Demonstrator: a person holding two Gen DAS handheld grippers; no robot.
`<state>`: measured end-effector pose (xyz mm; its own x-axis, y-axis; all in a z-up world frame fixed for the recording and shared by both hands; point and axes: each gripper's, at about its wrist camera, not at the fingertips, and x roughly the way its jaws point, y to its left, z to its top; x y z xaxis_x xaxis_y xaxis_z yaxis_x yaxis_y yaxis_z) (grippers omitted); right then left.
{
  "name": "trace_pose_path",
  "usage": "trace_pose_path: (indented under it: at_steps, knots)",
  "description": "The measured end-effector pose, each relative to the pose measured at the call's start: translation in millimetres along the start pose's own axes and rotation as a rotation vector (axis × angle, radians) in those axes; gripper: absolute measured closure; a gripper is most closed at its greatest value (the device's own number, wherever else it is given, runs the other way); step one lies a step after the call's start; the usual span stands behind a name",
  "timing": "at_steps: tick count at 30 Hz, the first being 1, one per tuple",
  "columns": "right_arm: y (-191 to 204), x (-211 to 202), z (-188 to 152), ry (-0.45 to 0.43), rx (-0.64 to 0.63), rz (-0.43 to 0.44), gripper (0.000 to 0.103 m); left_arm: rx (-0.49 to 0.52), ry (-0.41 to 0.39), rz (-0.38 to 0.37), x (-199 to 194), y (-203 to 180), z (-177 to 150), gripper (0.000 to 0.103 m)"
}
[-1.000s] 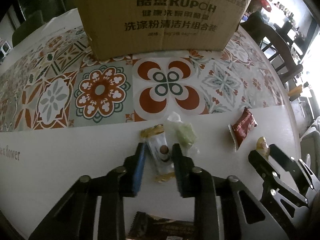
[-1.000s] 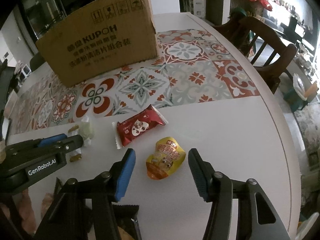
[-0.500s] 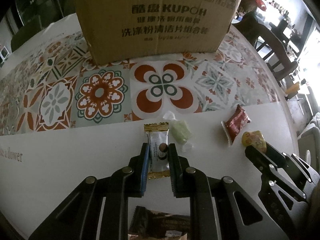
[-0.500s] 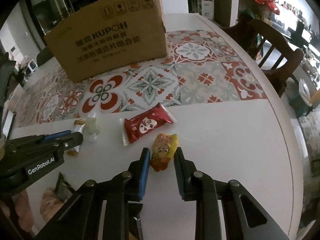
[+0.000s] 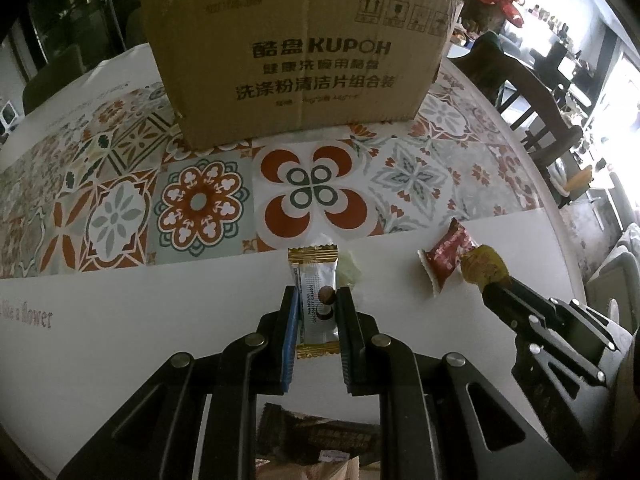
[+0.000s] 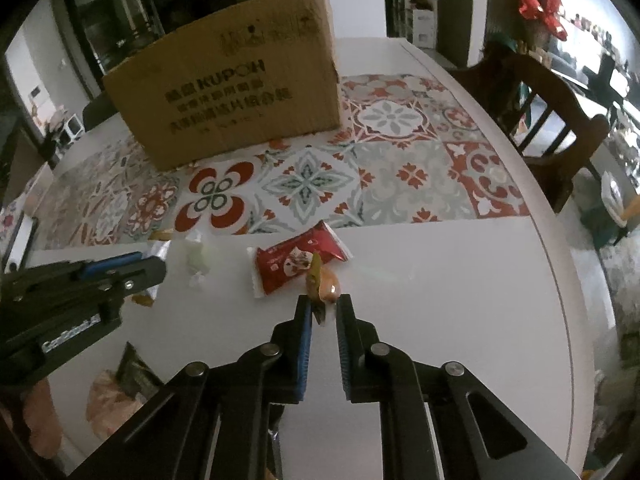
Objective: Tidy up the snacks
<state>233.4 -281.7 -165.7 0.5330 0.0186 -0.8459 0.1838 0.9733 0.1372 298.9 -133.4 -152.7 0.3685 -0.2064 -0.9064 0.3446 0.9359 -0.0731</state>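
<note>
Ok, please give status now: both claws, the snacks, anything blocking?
Left claw shut on silver snack bar. Right claw shut on yellow pouch. Red packet and green candy on table. Cardboard box ahead, path open.

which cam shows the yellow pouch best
The left wrist view: the yellow pouch shows side-on, sticking out of the right gripper, beside the red packet. The right wrist view shows the pouch only edge-on, crumpled between its own fingers.

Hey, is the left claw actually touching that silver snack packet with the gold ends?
Touching. The left wrist view shows the left claw closed on the silver snack packet, both pads pressed against its long edges with no gap visible.
</note>
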Motion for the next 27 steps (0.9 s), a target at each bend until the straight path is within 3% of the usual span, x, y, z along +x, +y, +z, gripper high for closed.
trace_pose_path:
  at_steps: [6,14,27]
  knots:
    - [-3,7,3,0.016,-0.006,0.018,0.086,-0.006,0.004,-0.001,1,0,-1,0.084]
    - [-9,16,1,0.060,0.021,0.011,0.064,-0.011,0.003,0.000,3,-1,0,0.084]
    - [-13,20,7,0.027,-0.011,-0.015,0.061,-0.016,0.011,0.001,8,-3,2,0.084]
